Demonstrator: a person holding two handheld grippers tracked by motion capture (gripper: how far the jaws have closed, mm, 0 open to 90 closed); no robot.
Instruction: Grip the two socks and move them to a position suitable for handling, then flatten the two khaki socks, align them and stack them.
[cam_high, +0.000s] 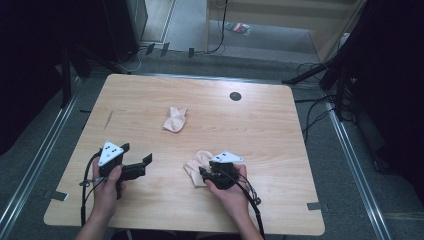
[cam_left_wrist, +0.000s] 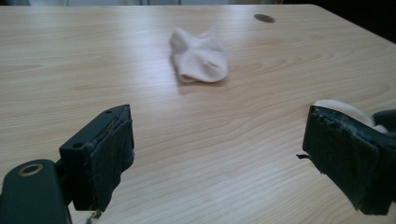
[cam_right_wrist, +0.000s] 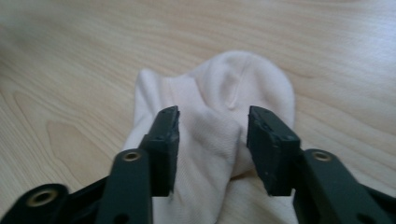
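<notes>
Cream sock (cam_right_wrist: 219, 135) lying lengthwise between right gripper (cam_high: 209, 173) jaws, half-open, gripping nothing | left gripper (cam_high: 137, 160) gaping wide, empty, second sock (cam_high: 175, 120) sitting at 1 o'clock

1. The right gripper (cam_high: 204, 173) sits over a pale sock (cam_high: 197, 166), which spreads just beyond its fingertips.
2. A second sock (cam_high: 174, 120) lies well beyond both grippers' fingertips.
3. The left gripper (cam_high: 137, 160) has its fingers over bare table (cam_high: 270, 135).

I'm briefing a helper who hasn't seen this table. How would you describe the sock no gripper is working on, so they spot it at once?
On the wooden table, look just beyond the centre, toward the dark round hole. The far sock lies there crumpled, pale pink, alone on bare wood. Unlike the near sock, it has no gripper over it.
</notes>
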